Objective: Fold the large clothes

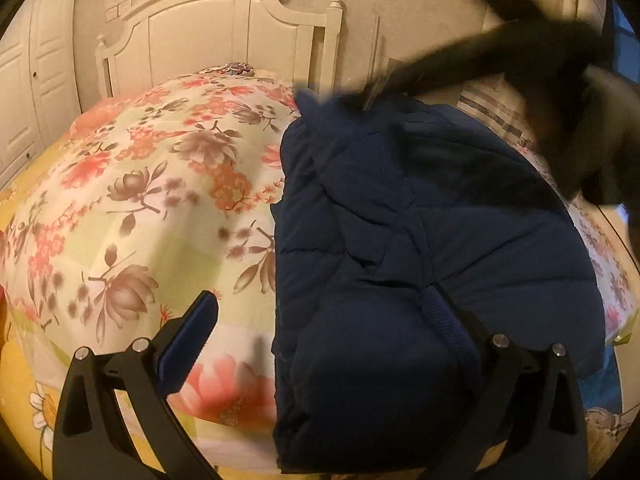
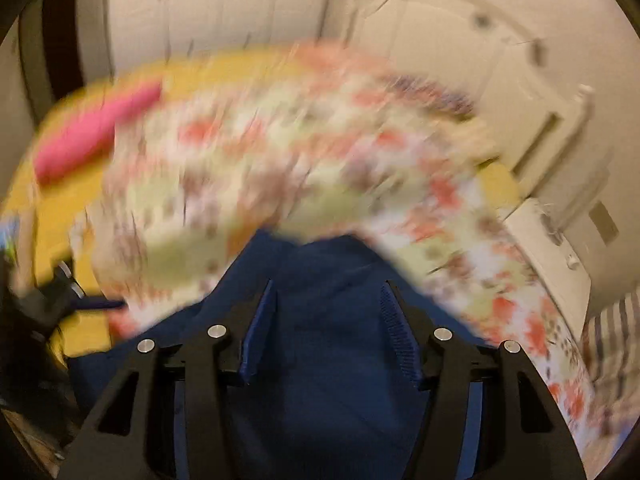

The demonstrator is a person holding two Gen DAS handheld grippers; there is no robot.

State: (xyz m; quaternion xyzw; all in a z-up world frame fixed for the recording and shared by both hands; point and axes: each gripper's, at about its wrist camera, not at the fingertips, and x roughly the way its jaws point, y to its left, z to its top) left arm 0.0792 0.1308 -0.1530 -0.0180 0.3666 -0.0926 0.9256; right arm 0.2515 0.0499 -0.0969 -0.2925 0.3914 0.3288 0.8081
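Note:
A navy quilted jacket [image 1: 420,240] lies folded in a bundle on the floral bedspread [image 1: 152,184], right of centre in the left wrist view. My left gripper [image 1: 320,312] is open at the bundle's near edge, its left finger [image 1: 188,336] over the bedspread and its right finger over the jacket. In the blurred right wrist view my right gripper [image 2: 328,308] is open, with navy jacket fabric [image 2: 324,380] between and beneath its fingers. Whether it touches the fabric I cannot tell. The right arm shows as a dark blur [image 1: 520,60] above the jacket's far end.
A white headboard [image 1: 224,28] and wall stand behind the bed. White wardrobe doors [image 1: 24,92] are at the left. A striped pillow [image 1: 496,108] lies beyond the jacket. A pink item [image 2: 96,132] lies on yellow bedding at the far left.

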